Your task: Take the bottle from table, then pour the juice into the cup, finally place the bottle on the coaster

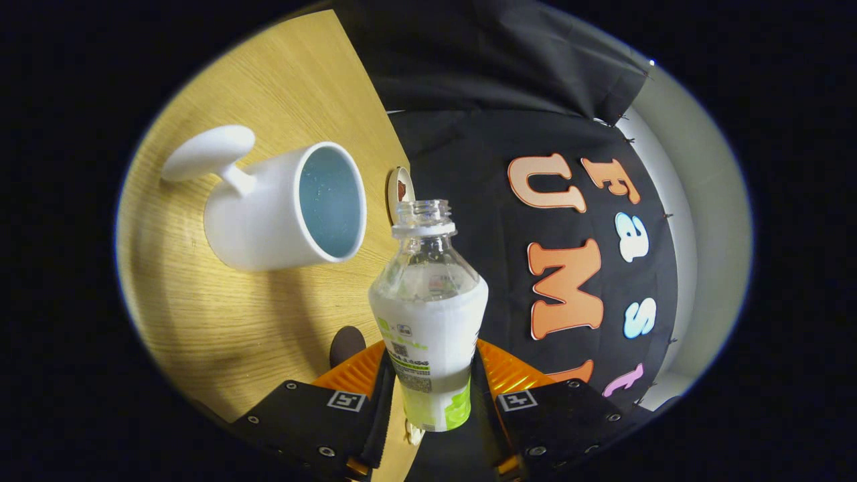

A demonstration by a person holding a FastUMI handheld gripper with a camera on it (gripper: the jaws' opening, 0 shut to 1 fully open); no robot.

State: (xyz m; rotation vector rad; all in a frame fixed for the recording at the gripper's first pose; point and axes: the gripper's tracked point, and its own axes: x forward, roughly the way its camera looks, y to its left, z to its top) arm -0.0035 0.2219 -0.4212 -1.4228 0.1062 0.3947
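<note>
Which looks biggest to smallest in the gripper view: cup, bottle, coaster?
1. white cup
2. bottle, clamped between the gripper fingers; close to the cup in apparent size, and nearer the camera, so unsure
3. coaster, just a sliver beyond the bottle

bottle [428,321] label: print too small to read | no other text

A white cup [281,211] and a small round coaster [400,191] were seen resting on the wooden table [221,328].

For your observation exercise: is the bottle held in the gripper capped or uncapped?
Uncapped. The bottle, clamped between the gripper's fingers, shows bare neck threads and an open mouth.
</note>
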